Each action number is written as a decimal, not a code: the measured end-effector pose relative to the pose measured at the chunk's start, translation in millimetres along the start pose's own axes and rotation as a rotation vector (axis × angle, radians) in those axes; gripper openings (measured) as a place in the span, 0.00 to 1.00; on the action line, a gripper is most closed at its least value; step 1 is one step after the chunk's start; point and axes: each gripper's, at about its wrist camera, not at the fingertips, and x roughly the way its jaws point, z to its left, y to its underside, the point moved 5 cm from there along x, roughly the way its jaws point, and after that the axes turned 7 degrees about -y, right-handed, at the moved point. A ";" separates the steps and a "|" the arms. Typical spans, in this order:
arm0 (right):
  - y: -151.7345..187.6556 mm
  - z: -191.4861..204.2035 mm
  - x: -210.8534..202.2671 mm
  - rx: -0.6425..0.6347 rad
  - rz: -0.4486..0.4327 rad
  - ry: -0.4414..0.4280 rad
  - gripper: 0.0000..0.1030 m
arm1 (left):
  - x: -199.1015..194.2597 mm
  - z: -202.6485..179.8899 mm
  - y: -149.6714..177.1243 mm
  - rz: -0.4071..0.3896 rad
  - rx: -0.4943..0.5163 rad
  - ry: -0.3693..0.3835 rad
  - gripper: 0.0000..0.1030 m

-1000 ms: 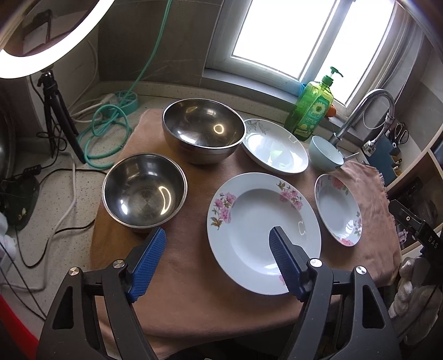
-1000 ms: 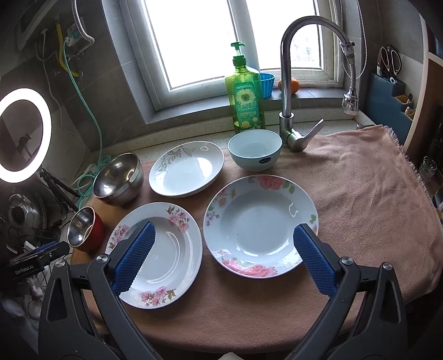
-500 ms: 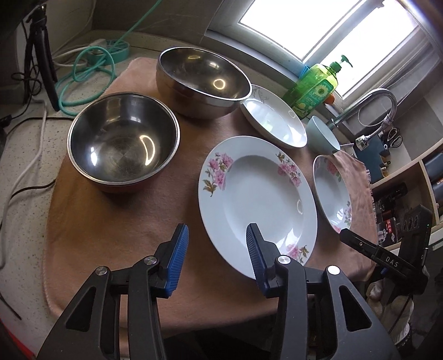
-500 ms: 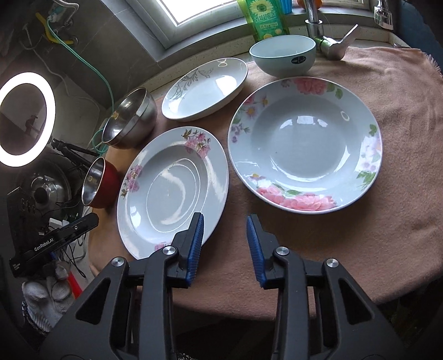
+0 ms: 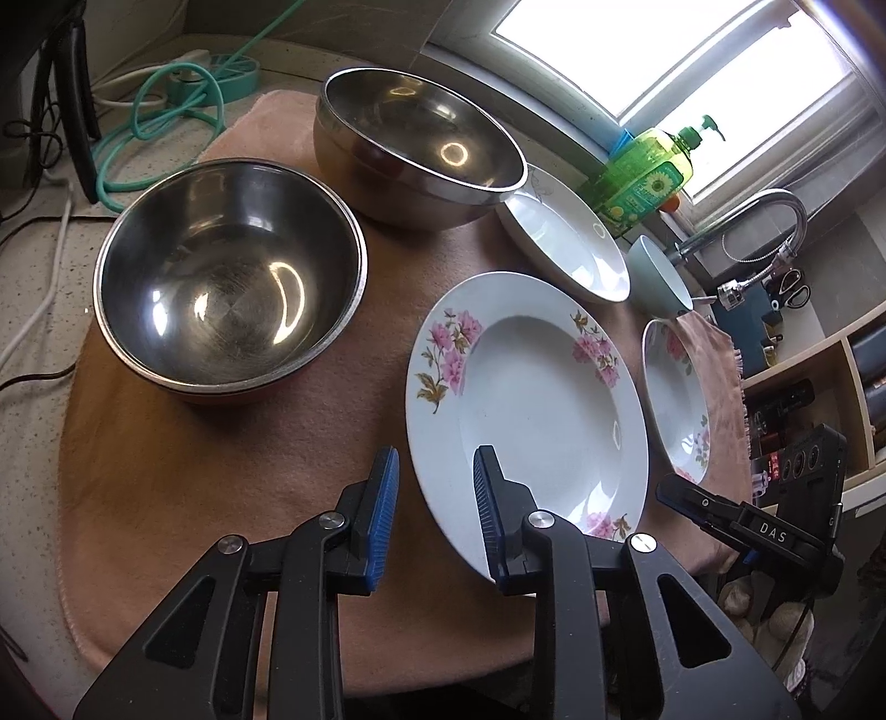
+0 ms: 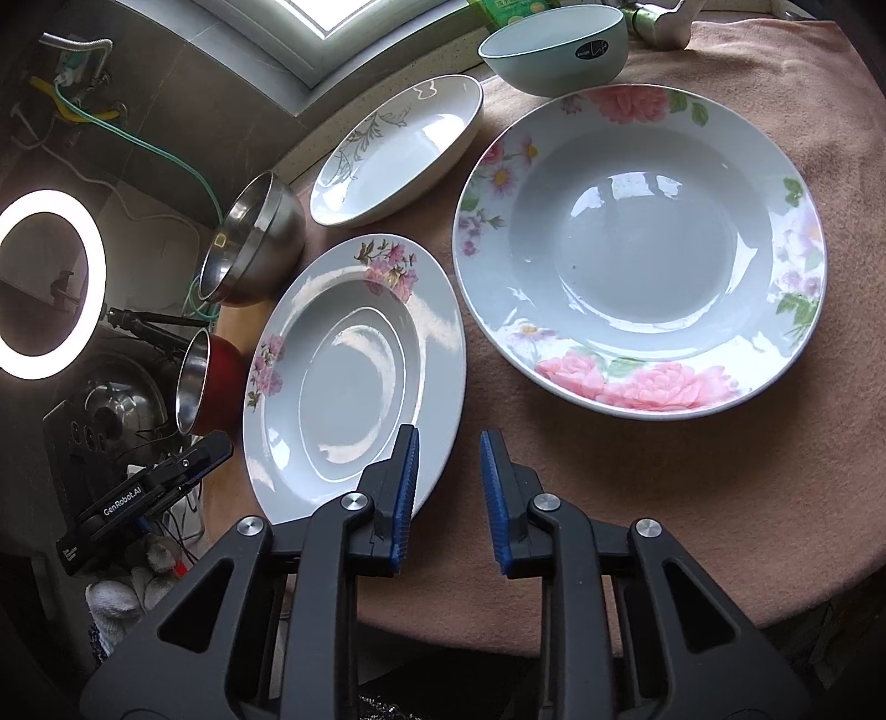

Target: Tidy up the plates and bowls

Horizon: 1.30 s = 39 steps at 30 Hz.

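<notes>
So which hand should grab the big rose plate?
Right. The left gripper and right gripper, jaws just closing, both straddle the smaller plate's rim; only the right sits beside the rose plate.

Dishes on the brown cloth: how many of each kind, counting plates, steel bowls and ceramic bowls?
Plates: 3, namely the pink-flower plate, the rose plate and the grey-leaf plate.
Steel bowls: 2, the near steel bowl and the far steel bowl.
Ceramic bowls: 1, the pale blue bowl.
Total: 6 dishes.
</notes>
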 end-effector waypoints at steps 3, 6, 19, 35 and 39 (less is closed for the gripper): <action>-1.4 0.6 4.3 -0.004 0.011 -0.002 0.23 | 4.1 0.0 -4.0 -0.003 -0.003 -0.005 0.25; -2.5 0.6 7.2 -0.008 0.017 0.001 0.22 | 6.9 -1.2 -6.7 -0.004 0.000 -0.006 0.25; -8.5 -8.9 17.6 0.025 0.030 -0.005 0.16 | 16.0 2.9 -11.6 0.009 -0.020 -0.006 0.21; -8.8 -8.7 22.3 0.029 0.037 -0.015 0.14 | 26.1 4.2 -12.7 0.039 -0.019 0.027 0.14; -8.2 -7.7 22.1 0.018 0.037 -0.007 0.14 | 25.6 3.9 -13.2 0.038 -0.010 0.024 0.14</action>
